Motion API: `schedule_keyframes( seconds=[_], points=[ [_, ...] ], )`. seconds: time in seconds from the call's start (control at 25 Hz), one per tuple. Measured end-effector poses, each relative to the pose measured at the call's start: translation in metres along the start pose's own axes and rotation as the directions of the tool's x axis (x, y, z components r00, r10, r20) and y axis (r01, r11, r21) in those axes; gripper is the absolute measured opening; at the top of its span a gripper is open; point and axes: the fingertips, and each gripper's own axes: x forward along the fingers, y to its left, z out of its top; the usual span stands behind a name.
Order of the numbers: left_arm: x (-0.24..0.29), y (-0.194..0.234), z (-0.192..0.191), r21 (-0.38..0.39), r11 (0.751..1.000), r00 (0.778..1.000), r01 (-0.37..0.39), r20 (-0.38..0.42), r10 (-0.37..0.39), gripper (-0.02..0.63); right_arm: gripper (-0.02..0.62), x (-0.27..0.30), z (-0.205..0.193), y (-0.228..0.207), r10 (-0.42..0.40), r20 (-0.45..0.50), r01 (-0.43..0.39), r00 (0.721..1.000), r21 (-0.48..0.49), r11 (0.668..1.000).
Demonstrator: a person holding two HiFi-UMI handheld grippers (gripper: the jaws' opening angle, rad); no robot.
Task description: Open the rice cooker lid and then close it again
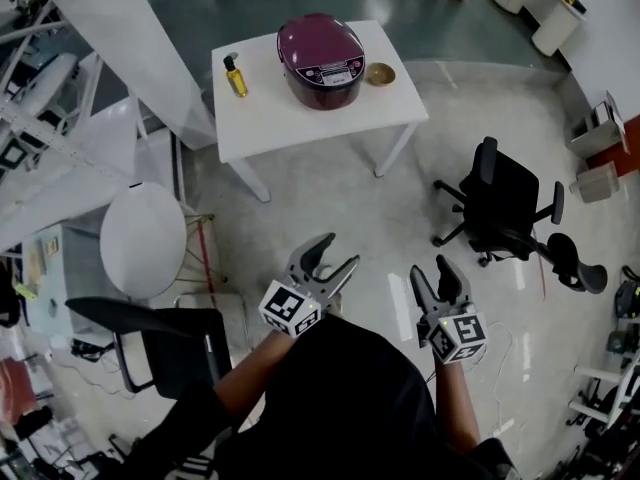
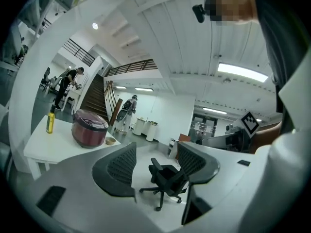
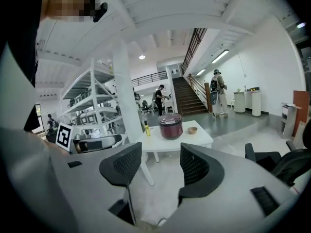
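A maroon rice cooker with its lid down stands on a white table across the floor from me. The left gripper view shows the cooker far off at the left; in the right gripper view the cooker sits straight ahead on the table. My left gripper is held near my body, jaws open and empty. My right gripper is beside it, also open and empty. Both are well short of the table.
A yellow bottle and a small wooden bowl stand on the table beside the cooker. A black office chair is on the right, a white round chair and a dark chair on the left. People stand by distant stairs.
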Motion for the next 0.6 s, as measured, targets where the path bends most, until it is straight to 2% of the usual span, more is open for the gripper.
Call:
schedule_keyframes(
  seconds=[0.32, 0.44, 0.6],
  points=[
    [0.0, 0.072, 0.01, 0.002, 0.998, 0.998, -0.066, 0.012, 0.066, 0.247, 0.218, 0.061, 0.035, 0.02, 0.077, 0.034, -0.076, 0.996, -0.016, 0.997],
    [-0.003, 0.07, 0.011, 0.004, 0.998, 0.998, -0.066, 0.019, 0.066, 0.249, 0.218, 0.051, 0.034, 0.022, 0.067, 0.042, -0.065, 0.997, -0.03, 0.997],
    [-0.013, 0.039, 0.005, 0.009, 0.999, 0.999, -0.041, 0.029, 0.041, 0.249, 0.218, 0.014, 0.006, 0.022, 0.04, 0.023, -0.04, 0.999, -0.027, 0.999]
  ],
)
